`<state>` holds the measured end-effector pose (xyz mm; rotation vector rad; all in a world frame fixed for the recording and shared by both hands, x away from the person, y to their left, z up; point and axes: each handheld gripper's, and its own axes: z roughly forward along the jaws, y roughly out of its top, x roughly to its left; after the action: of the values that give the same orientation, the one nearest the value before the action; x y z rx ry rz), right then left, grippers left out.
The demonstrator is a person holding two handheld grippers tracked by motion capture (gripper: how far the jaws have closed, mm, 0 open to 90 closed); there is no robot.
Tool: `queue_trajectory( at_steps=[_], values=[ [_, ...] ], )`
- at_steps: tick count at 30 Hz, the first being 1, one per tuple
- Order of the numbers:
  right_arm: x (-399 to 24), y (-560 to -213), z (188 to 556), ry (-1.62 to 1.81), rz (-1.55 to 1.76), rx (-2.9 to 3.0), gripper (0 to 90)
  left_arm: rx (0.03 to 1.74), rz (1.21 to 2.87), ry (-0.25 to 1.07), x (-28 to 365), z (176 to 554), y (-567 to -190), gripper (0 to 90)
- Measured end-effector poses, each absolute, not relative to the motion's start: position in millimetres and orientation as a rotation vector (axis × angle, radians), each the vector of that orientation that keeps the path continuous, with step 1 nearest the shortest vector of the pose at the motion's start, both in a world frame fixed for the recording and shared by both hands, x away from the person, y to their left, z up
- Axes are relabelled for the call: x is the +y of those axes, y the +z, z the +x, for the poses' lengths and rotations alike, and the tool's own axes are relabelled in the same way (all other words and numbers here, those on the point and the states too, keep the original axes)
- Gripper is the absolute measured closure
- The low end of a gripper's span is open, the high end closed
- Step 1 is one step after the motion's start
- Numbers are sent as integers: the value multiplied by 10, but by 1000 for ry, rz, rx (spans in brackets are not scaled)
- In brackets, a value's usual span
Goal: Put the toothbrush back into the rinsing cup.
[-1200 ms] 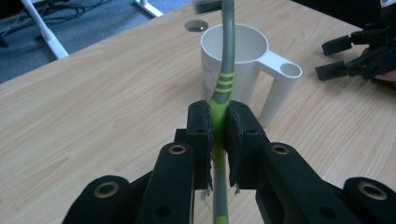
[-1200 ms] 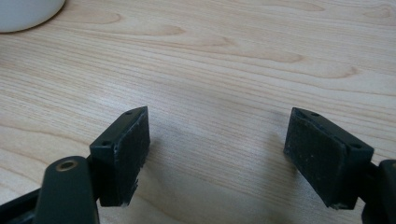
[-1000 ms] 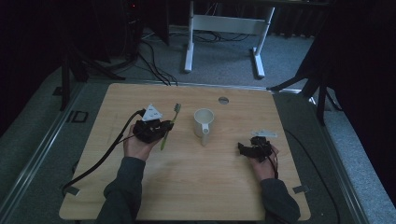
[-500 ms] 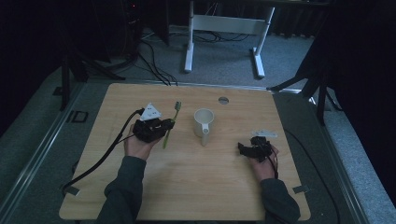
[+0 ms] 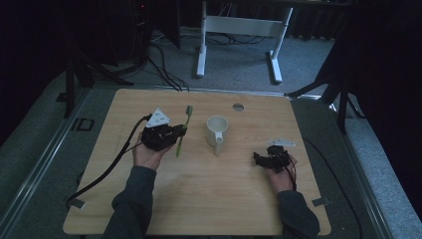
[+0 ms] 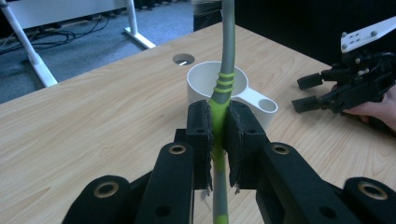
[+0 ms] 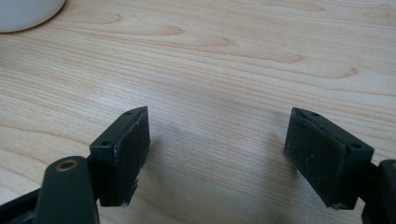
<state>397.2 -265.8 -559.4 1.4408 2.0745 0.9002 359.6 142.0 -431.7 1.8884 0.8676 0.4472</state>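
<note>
While left gripper (image 6: 218,135) clamps toothbrush (image 6: 219,100); mug (image 5: 217,130) seemingly empty; right gripper (image 7: 217,156) fingers apart, holding nothing.

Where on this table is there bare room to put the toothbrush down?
The near half of the table, between the two forearms, is bare wood. So is the far right corner beyond the right claw. It is tighter between the toothbrush in the left claw and the white cup.

No readable text, labels, brands or numbers anywhere (checked the toothbrush (image 6: 221,100) between the jaws and the cup (image 6: 219,88) beyond them); table (image 7: 243,60) under the jaws plain too.
</note>
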Motion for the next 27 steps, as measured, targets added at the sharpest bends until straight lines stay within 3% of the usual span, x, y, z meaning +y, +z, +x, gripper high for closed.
queue_trajectory(
  at_steps=[27],
  values=[
    [-2658, -5593, 3972, 900, 1442, 2075, 219, 830, 1860, 459, 1307, 3648, -4112, 803]
  ],
)
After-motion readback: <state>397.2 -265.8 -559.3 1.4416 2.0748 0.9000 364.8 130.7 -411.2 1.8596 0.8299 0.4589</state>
